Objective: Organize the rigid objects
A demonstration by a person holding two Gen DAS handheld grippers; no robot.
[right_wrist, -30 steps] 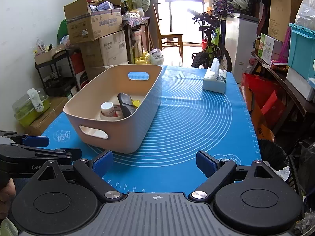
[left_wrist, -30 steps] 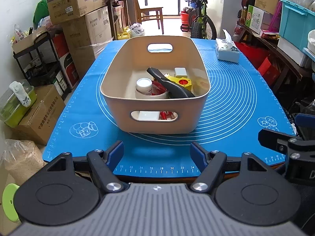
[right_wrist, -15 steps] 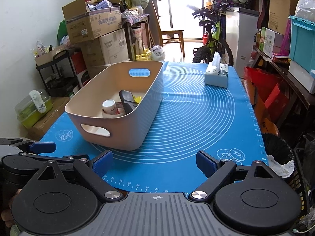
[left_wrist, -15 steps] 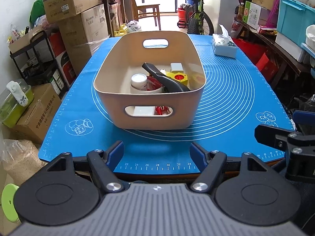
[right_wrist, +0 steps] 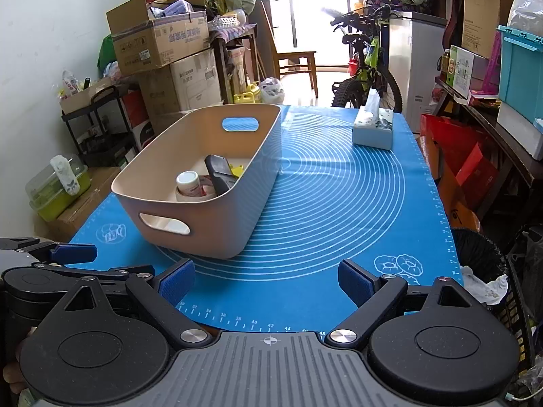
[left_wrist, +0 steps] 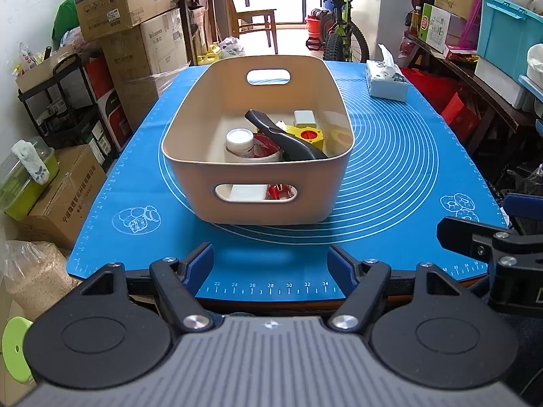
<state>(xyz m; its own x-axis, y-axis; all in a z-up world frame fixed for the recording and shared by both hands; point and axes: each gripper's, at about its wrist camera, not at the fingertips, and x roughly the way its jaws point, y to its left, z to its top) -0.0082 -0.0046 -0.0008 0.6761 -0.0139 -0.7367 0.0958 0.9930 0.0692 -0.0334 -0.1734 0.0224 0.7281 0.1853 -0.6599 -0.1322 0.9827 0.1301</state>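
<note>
A beige bin with handle cut-outs stands on the blue mat; it also shows in the right wrist view. Inside lie a white-capped bottle, a black-handled tool, a yellow and red item and a small white block. My left gripper is open and empty, above the mat's near edge in front of the bin. My right gripper is open and empty, at the near edge to the right of the bin.
A tissue box sits at the mat's far right. Cardboard boxes and a rack stand to the left of the table. A bicycle stands behind it. Shelves with a teal crate line the right.
Both grippers have drawn back a little from the bin and stayed open. The bin and its contents have not moved.
</note>
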